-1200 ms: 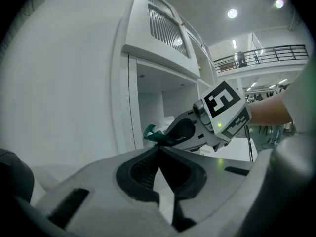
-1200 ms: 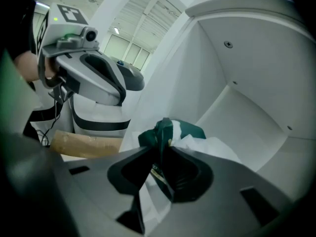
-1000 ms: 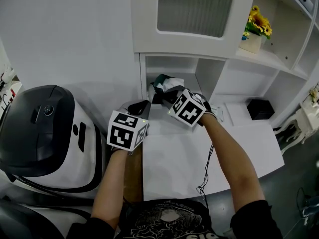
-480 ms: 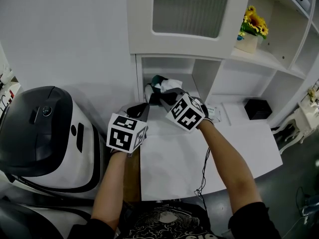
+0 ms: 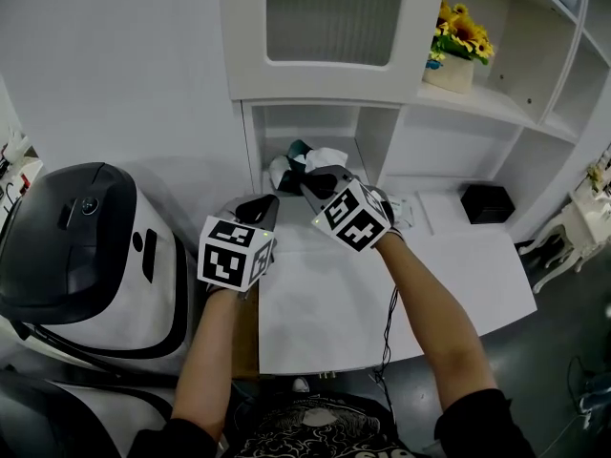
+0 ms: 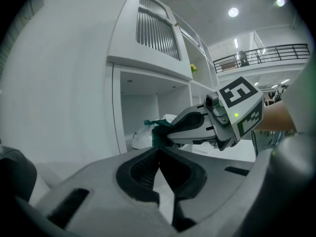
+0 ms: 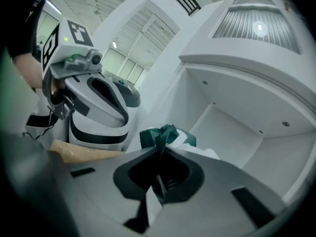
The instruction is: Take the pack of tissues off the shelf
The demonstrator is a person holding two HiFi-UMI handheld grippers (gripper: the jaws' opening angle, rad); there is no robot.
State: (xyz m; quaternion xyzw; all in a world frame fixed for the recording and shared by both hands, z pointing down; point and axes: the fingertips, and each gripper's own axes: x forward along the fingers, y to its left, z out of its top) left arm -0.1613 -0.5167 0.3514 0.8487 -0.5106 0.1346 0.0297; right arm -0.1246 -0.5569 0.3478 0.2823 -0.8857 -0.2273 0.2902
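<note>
The pack of tissues (image 5: 310, 160) is soft and white with a crumpled dark-green end, and lies in the shelf's (image 5: 251, 134) low compartment. The right gripper's (image 7: 159, 152) jaws pinch that green end. The left gripper's (image 6: 159, 154) jaws are together on nothing.

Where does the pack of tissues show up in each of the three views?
Head view: upper centre, pack of tissues in the cubby, at the right gripper tips.
Left gripper view: pack at centre, left of the right gripper's jaws.
Right gripper view: centre, green wrapper pinched between the jaws.
Shared landmark: ribbed cabinet door above the cubby.
</note>
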